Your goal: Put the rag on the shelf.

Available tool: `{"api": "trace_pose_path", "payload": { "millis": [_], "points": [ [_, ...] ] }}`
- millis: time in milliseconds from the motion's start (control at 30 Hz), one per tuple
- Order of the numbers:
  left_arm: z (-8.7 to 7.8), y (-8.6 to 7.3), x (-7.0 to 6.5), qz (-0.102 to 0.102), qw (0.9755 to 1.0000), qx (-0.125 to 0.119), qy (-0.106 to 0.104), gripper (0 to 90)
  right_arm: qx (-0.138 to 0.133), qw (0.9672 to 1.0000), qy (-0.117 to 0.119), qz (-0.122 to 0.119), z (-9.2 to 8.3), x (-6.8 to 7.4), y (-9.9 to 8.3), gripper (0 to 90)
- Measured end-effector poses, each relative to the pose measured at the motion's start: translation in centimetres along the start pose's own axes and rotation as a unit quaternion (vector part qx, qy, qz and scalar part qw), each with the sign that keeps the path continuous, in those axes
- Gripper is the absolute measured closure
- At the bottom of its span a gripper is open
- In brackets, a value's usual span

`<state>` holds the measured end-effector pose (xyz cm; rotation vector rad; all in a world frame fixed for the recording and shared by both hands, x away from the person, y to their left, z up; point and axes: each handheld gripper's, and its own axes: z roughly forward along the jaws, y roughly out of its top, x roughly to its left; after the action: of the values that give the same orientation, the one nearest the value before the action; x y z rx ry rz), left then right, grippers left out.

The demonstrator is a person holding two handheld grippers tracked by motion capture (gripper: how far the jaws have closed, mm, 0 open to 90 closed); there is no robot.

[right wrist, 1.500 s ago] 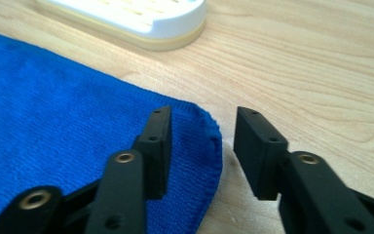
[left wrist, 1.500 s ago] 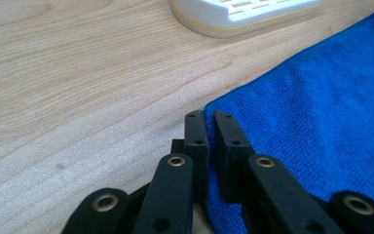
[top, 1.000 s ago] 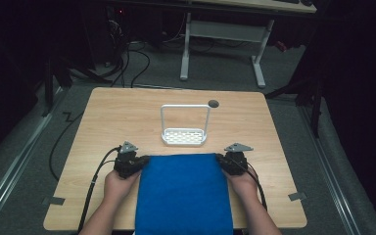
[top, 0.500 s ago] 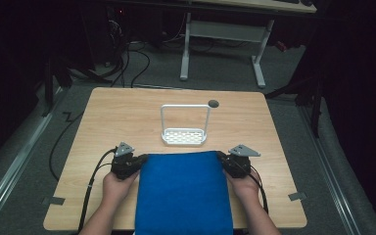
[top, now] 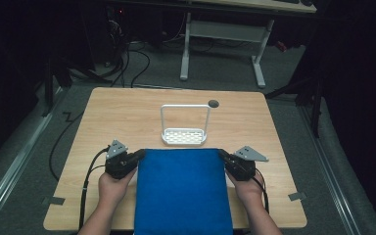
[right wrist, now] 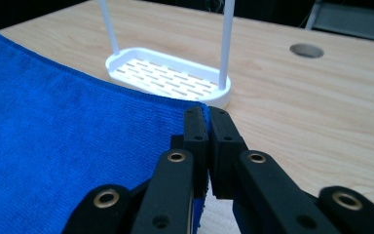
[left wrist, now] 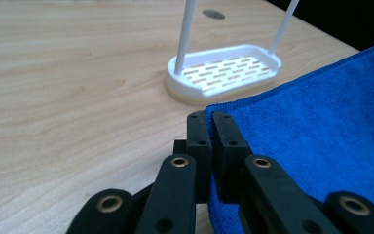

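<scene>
A blue cloth (top: 182,188) is stretched flat between my two grippers over the near half of the wooden table (top: 127,110). My left gripper (top: 139,155) is shut on the cloth's far left corner (left wrist: 214,109); its jaws pinch the cloth's edge in the left gripper view (left wrist: 209,119). The right gripper (top: 223,155) is shut on the far right corner, and its own view shows the jaws (right wrist: 205,114) closed over the cloth (right wrist: 68,146). A white rack (top: 184,127) with a tall wire hoop stands just beyond the cloth's far edge.
A round grommet hole (top: 213,103) sits in the table behind the rack. Cables trail from both grippers toward the near edge. Beyond the table stands a white desk frame (top: 220,39) on dark floor.
Both grippers have risen slightly with the cloth's far corners and spread a little apart. The cloth's far edge now sits closer to the rack's base.
</scene>
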<state>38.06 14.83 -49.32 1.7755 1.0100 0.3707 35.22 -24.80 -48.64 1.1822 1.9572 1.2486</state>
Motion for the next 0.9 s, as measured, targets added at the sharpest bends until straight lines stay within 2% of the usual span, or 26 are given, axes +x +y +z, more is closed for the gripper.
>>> {"api": "trace_pose_path", "payload": {
  "millis": [300,367,533,767,900],
  "points": [
    [-1.5,1.1,-0.9,0.008,0.9993,-0.036,0.001,86.9,-0.037,0.9993,0.001,-0.003,-0.9,0.4,1.3,88.3],
    [-2.0,1.5,-1.1,0.009,0.9988,-0.047,0.000,87.0,-0.052,0.9986,-0.002,-0.010,-1.2,0.6,1.9,88.3],
    [-2.3,2.1,-1.1,0.010,0.9981,-0.061,0.002,87.1,-0.062,0.9981,-0.001,-0.007,-1.4,0.7,2.6,88.3],
    [-2.8,3.8,-1.4,0.024,0.9962,-0.083,0.008,87.3,-0.090,0.9958,-0.010,-0.016,-1.8,0.7,4.2,88.3],
    [-3.1,5.0,-1.8,0.030,0.9945,-0.100,0.007,87.3,-0.109,0.9938,-0.016,-0.012,-2.3,0.5,5.3,88.3]
  ]
}}
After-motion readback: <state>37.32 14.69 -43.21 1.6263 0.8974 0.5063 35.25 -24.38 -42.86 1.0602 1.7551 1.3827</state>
